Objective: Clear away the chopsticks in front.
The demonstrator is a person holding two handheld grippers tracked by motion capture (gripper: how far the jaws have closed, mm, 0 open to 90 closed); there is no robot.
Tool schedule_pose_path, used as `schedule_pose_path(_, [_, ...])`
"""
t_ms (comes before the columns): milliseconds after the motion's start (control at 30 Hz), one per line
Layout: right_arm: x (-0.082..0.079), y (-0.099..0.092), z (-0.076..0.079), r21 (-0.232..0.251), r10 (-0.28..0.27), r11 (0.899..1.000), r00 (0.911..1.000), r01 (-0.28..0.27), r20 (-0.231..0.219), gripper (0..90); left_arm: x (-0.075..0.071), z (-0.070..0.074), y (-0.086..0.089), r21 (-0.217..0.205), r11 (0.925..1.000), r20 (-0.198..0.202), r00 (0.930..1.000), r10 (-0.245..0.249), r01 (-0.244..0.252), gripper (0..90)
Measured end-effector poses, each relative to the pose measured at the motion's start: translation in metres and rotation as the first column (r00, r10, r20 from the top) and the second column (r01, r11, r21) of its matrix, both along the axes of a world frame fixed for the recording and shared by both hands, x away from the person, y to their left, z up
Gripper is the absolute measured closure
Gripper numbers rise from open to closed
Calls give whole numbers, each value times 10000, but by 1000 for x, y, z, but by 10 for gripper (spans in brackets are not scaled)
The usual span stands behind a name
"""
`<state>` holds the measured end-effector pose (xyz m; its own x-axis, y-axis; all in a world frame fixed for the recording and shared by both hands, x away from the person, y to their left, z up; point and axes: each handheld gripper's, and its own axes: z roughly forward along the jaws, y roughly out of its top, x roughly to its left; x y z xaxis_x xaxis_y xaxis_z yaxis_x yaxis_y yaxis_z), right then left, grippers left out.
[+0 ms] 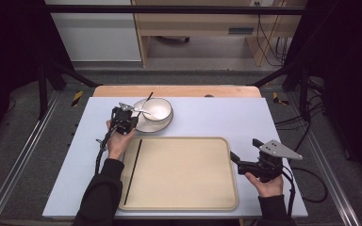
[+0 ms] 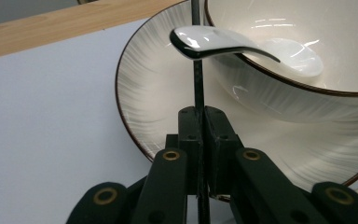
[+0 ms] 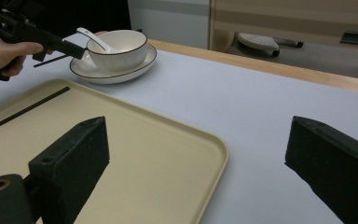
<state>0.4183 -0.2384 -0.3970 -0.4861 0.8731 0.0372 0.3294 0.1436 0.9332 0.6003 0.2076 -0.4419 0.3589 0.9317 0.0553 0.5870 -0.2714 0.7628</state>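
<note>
Left gripper [image 2: 200, 140] jaws clamp a black chopstick [image 2: 197, 79] pointing away across the plate [image 2: 154, 93].

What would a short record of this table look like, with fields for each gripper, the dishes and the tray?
left gripper: shut on a chopstick lying across the plate
right gripper: open, holding nothing, beside the tray
bowl: stands on the plate
spoon: rests in the bowl, handle over the rim
tray: one chopstick along its left side
</note>
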Motion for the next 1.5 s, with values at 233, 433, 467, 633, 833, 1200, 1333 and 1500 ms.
schedule_pose_path(233, [-1,-1,1,27,-19,10000,10000,19,16,62,-11,9,11,-67,9995,210,9993,314,-312,852])
schedule_pose_path(433, [-1,-1,1,35,-19,10000,10000,18,62,62,-22,12,23,-123,9972,274,9969,742,-739,852])
schedule_pose_path(467, [-2,-1,2,36,-18,10000,10000,18,67,62,-24,13,24,-97,9968,318,9963,796,-793,852])
schedule_pose_path(633, [-2,-1,2,68,-22,10000,10000,21,49,62,-40,16,32,-232,9947,454,9938,1011,-1001,852])
schedule_pose_path(833, [-3,-2,3,92,-31,10000,9999,30,118,62,-65,23,39,-534,9880,696,9865,1481,-1446,852])
schedule_pose_path(1200, [-4,-1,3,69,-9,10000,9999,8,107,62,-111,33,33,-1147,9762,1024,9752,1961,-1842,852])
schedule_pose_path(1333, [-5,-2,4,125,-22,9999,9999,20,140,62,-123,34,31,-1220,9726,1161,9703,2122,-1981,852])
schedule_pose_path(1500, [-6,-2,6,189,-20,9998,9998,17,198,62,-152,34,26,-1522,9639,1466,9595,2406,-2185,852])
